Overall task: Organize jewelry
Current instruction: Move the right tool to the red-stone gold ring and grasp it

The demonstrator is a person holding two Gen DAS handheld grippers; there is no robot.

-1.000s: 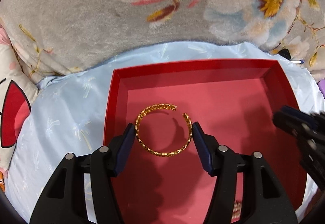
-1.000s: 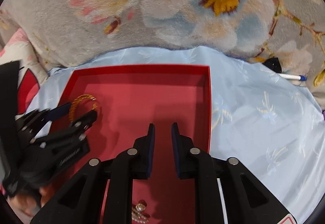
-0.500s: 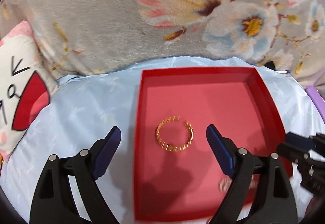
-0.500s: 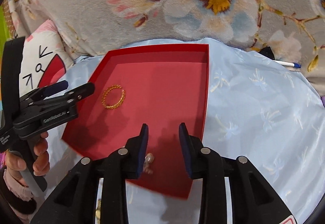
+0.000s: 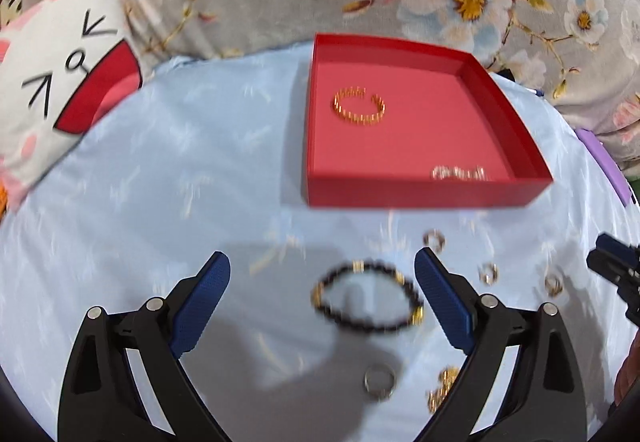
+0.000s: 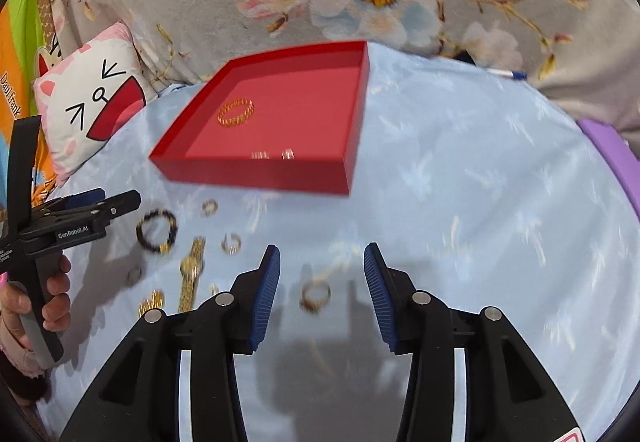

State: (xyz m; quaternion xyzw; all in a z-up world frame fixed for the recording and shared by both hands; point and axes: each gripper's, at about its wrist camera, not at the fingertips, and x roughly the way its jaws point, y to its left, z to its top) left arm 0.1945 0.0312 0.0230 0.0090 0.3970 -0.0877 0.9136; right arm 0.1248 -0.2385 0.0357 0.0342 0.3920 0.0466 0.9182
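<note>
Your left gripper (image 5: 322,290) hangs spread wide, jaws just opened, over the beaded bracelet (image 5: 366,296) on the blue cloth (image 5: 168,169) (pads clear of it). Right gripper (image 6: 322,282) opening, straddling a ring (image 6: 315,296). Beyond: gold bangle (image 5: 359,109) in the red tray (image 5: 420,193).

One red tray (image 6: 256,173) sitting on cloth. Inside: one gold open bangle (image 6: 236,111), a few small pale pieces, count unclear. Outside tray: one dark beaded bracelet (image 6: 157,230), one gold watch (image 6: 190,268), about five rings lying scattered. Two grippers showing.

red tray (image 5: 420,193), gold bangle (image 5: 359,109), lt-blue cloth (image 5: 160,181)
</note>
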